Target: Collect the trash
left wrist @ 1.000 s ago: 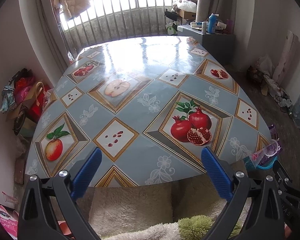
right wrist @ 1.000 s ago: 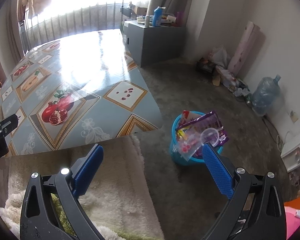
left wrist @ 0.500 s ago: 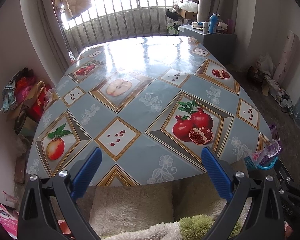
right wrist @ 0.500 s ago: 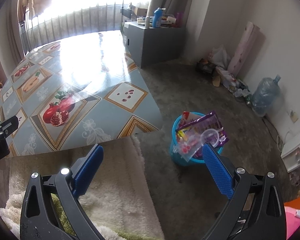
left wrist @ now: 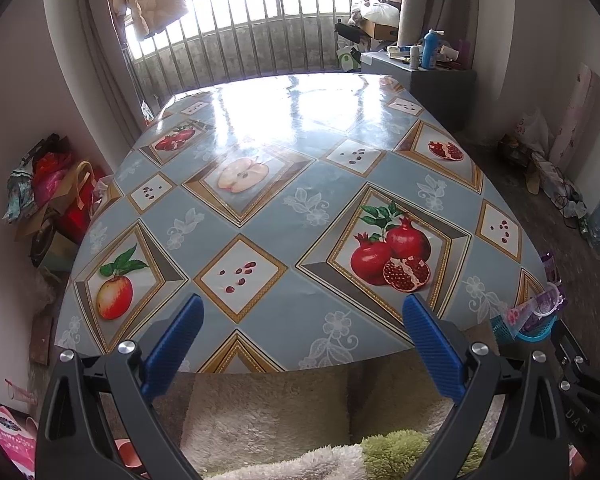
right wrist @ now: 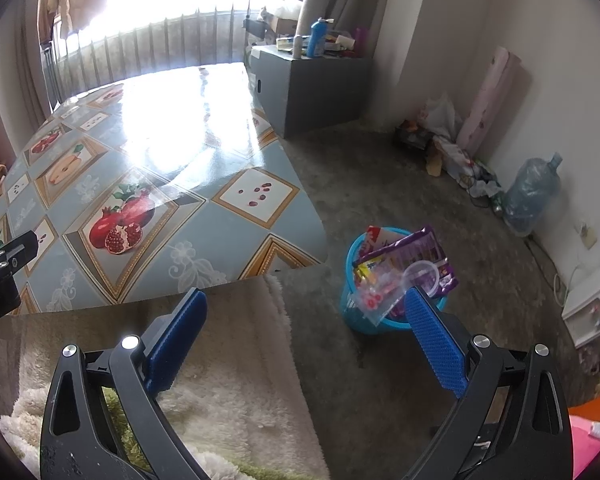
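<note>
Almost nothing has moved: both views match the earlier frames, bar a slight forward creep on the left.

Left gripper (left wrist: 302, 340) hangs over the near table edge, jaws spread wide, nothing between them. Right gripper (right wrist: 306, 326) same: wide open, empty, aimed past the table corner at the bin (right wrist: 358, 316) on the floor. Fuzzy blanket (right wrist: 228, 384) sits under both (a lap or a seat, can't tell).

Trash is in the bin: purple wrapper (right wrist: 414, 250), clear bag (right wrist: 374, 298), clear cup (right wrist: 422, 274), heaped above the rim.

Step, my read: collection looks done, or a scan for leftovers. Next move would be a sweep of table and floor.

Table (left wrist: 300, 208) wears a glossy fruit-print cloth, no loose items visible. Beyond: grey cabinet (right wrist: 312, 84), water jug (right wrist: 530, 192) by the wall, barred window (left wrist: 260, 40).
</note>
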Demonstrator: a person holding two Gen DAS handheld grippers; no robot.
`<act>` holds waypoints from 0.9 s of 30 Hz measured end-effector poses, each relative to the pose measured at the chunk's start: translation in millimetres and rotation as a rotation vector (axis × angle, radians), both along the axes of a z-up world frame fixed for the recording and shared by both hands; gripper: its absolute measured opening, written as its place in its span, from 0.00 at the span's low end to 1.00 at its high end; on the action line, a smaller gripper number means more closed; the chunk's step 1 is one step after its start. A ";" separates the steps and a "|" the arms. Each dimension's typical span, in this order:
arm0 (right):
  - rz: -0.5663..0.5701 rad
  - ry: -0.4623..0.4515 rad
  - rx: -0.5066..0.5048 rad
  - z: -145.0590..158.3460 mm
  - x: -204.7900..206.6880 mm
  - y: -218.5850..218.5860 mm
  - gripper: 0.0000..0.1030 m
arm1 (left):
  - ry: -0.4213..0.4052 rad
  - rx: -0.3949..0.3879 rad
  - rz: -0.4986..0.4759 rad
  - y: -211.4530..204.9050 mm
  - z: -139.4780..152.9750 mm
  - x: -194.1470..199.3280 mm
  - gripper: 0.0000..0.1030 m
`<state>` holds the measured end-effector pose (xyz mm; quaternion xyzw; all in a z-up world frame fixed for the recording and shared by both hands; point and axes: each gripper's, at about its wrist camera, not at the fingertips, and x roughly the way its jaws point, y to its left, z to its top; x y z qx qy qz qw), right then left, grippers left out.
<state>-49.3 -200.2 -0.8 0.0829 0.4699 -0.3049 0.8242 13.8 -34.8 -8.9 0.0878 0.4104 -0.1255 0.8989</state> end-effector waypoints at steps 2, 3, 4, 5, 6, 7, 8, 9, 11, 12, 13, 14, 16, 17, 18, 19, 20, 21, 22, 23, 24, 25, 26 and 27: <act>0.001 -0.001 -0.001 0.5 0.6 0.1 0.92 | 0.000 0.001 0.000 0.0 0.0 0.1 0.95; 0.002 -0.002 -0.001 1.0 1.3 0.0 0.92 | 0.000 0.000 0.000 0.1 -0.1 0.3 0.95; 0.003 -0.002 -0.002 1.0 2.0 0.3 0.92 | 0.000 0.000 0.000 0.3 -0.1 0.4 0.95; 0.003 -0.003 -0.001 1.1 2.6 0.6 0.92 | 0.000 0.001 0.000 0.5 -0.2 0.6 0.95; 0.003 -0.002 -0.001 1.1 2.3 0.6 0.92 | 0.000 0.001 0.000 0.2 -0.1 0.3 0.95; 0.003 -0.002 -0.002 1.1 1.9 0.5 0.92 | -0.001 0.000 0.000 0.5 0.1 0.4 0.95; 0.004 -0.002 -0.002 1.1 2.6 0.8 0.92 | -0.001 0.000 0.000 0.6 0.1 0.6 0.95; 0.002 -0.002 -0.001 1.0 2.1 0.7 0.92 | -0.001 0.001 0.000 0.2 0.0 0.5 0.95; 0.002 -0.003 -0.002 1.0 2.2 0.9 0.92 | -0.001 0.000 0.000 0.2 0.0 0.5 0.95; 0.003 -0.003 -0.001 0.9 2.5 0.9 0.92 | 0.000 0.000 -0.001 0.8 -0.2 0.9 0.95; 0.002 -0.002 -0.001 0.8 2.2 0.9 0.92 | 0.000 0.001 -0.001 0.3 0.0 0.5 0.95; 0.002 -0.001 0.000 1.0 2.7 1.1 0.92 | 0.000 0.001 -0.001 0.7 0.0 0.7 0.95; 0.003 -0.002 -0.002 1.2 2.7 1.2 0.92 | -0.001 0.001 0.000 0.3 0.1 0.5 0.95; 0.004 -0.002 -0.002 1.4 3.4 1.2 0.92 | -0.001 0.000 0.000 0.4 0.0 0.7 0.95; 0.004 -0.003 -0.002 1.5 3.4 1.2 0.92 | -0.001 -0.001 0.000 1.0 0.0 1.1 0.95; 0.004 -0.002 -0.002 1.4 3.4 1.2 0.92 | 0.000 0.001 -0.001 0.5 -0.1 0.9 0.95; 0.004 -0.001 -0.002 1.3 3.6 1.3 0.92 | 0.000 0.001 -0.001 0.6 -0.2 1.0 0.95; 0.005 -0.001 -0.002 1.4 4.3 1.3 0.92 | 0.001 0.001 -0.001 0.6 -0.2 1.0 0.95; 0.005 -0.001 -0.001 1.4 4.2 1.4 0.92 | 0.001 0.001 -0.001 0.9 -0.2 1.1 0.95; 0.005 -0.001 0.000 1.4 4.5 1.5 0.92 | 0.000 0.000 -0.001 0.6 -0.2 0.8 0.95; 0.005 -0.002 -0.001 1.4 4.3 1.6 0.92 | 0.001 0.000 -0.001 0.7 -0.3 0.9 0.95; 0.005 -0.001 -0.002 1.5 4.2 1.7 0.92 | 0.002 0.000 0.000 0.9 -0.3 1.0 0.95; 0.005 -0.002 -0.002 1.5 4.5 1.7 0.92 | 0.001 0.000 0.000 0.6 -0.3 0.6 0.95; 0.005 -0.002 -0.002 1.5 4.3 1.7 0.92 | 0.003 -0.001 0.002 1.5 -0.3 0.3 0.95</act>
